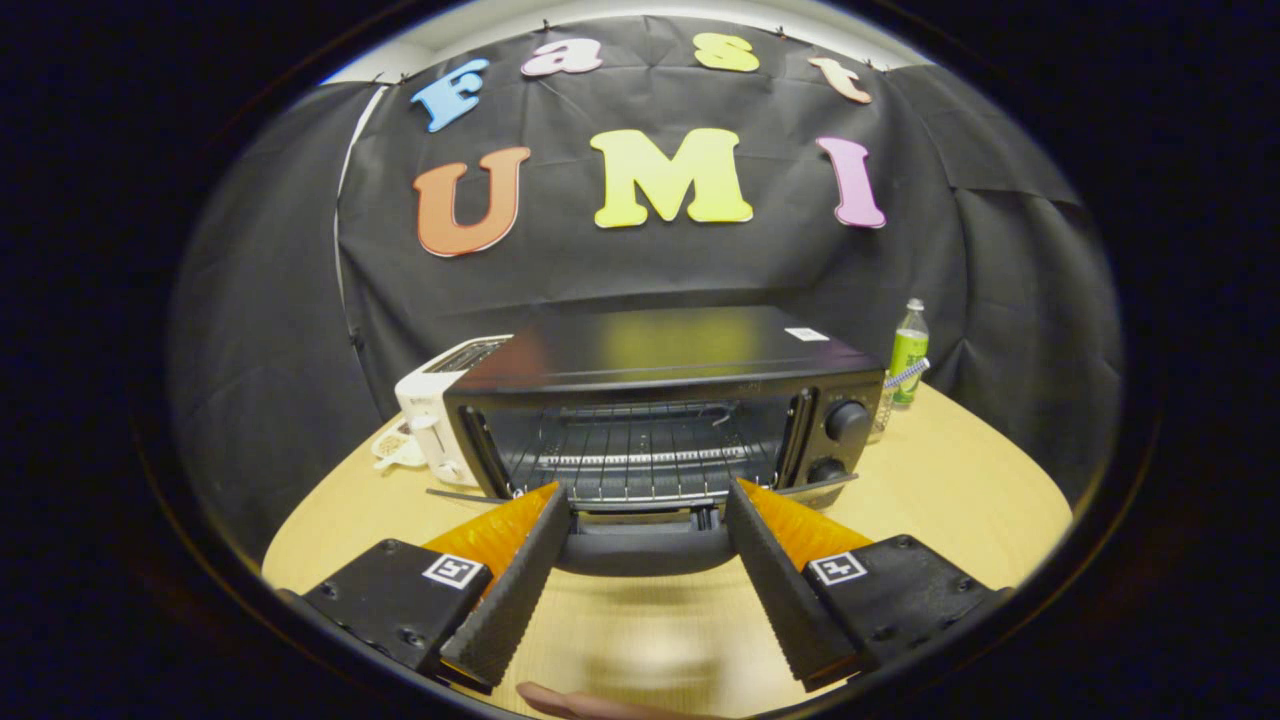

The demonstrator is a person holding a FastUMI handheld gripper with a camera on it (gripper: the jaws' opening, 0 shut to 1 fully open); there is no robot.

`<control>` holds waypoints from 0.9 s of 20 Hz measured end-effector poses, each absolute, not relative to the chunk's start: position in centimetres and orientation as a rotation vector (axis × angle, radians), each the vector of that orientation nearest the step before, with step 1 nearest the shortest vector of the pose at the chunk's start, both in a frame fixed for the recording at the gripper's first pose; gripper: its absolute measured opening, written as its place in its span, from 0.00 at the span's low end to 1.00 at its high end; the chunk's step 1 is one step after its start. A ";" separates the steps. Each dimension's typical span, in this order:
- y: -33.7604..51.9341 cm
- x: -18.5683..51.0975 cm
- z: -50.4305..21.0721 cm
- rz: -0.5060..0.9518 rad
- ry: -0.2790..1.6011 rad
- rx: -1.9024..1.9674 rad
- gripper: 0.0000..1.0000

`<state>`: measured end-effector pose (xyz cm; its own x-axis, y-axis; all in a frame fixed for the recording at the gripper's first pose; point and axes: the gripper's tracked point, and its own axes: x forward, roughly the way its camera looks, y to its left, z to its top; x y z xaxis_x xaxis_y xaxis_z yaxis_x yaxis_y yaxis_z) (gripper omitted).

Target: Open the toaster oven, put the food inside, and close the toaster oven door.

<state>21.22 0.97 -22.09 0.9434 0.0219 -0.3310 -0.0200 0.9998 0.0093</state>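
A black toaster oven (660, 400) stands on the round wooden table (950, 490) just ahead of my fingers. Its door (645, 545) is folded down flat toward me, and its handle lies between my fingertips. Inside, the wire rack (640, 455) is bare. My gripper (645, 505) is open, its black pads (520, 580) spread wide to either side of the lowered door, touching nothing. The orange backs of the fingers show behind the pads. No food is visible between the fingers.
A white pop-up toaster (435, 415) stands left of the oven, with a small plate (395, 445) beside it. A green bottle (908, 355) stands right of the oven. A fingertip of a person (570, 700) shows under the gripper, at the table's near edge.
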 end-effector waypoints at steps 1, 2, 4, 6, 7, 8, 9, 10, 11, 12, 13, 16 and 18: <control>1.0 20.6 -22.6 0.021 0.347 -0.001 1.00; 0.9 20.0 -23.2 0.018 0.364 -0.005 1.00; 0.8 19.0 -24.4 0.014 0.392 -0.027 1.00; 0.7 18.3 -25.6 0.007 0.422 -0.045 1.00; 0.6 17.8 -26.4 0.000 0.441 -0.051 1.00; 0.6 17.4 -27.1 -0.003 0.463 -0.060 1.00; 0.7 17.0 -27.7 -0.003 0.480 -0.071 1.00; 0.7 16.8 -28.2 -0.003 0.496 -0.080 1.00; 0.6 16.7 -28.8 -0.003 0.507 -0.083 1.00; 0.7 16.5 -29.1 -0.003 0.517 -0.084 1.00; 0.6 16.4 -29.4 -0.003 0.524 -0.085 1.00; 0.5 16.4 -30.1 -0.004 0.546 -0.070 1.00; 0.3 16.3 -30.8 -0.009 0.571 -0.058 1.00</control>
<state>16.29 0.34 -30.85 0.8415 -0.0246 -0.5397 -0.0077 0.9983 -0.0575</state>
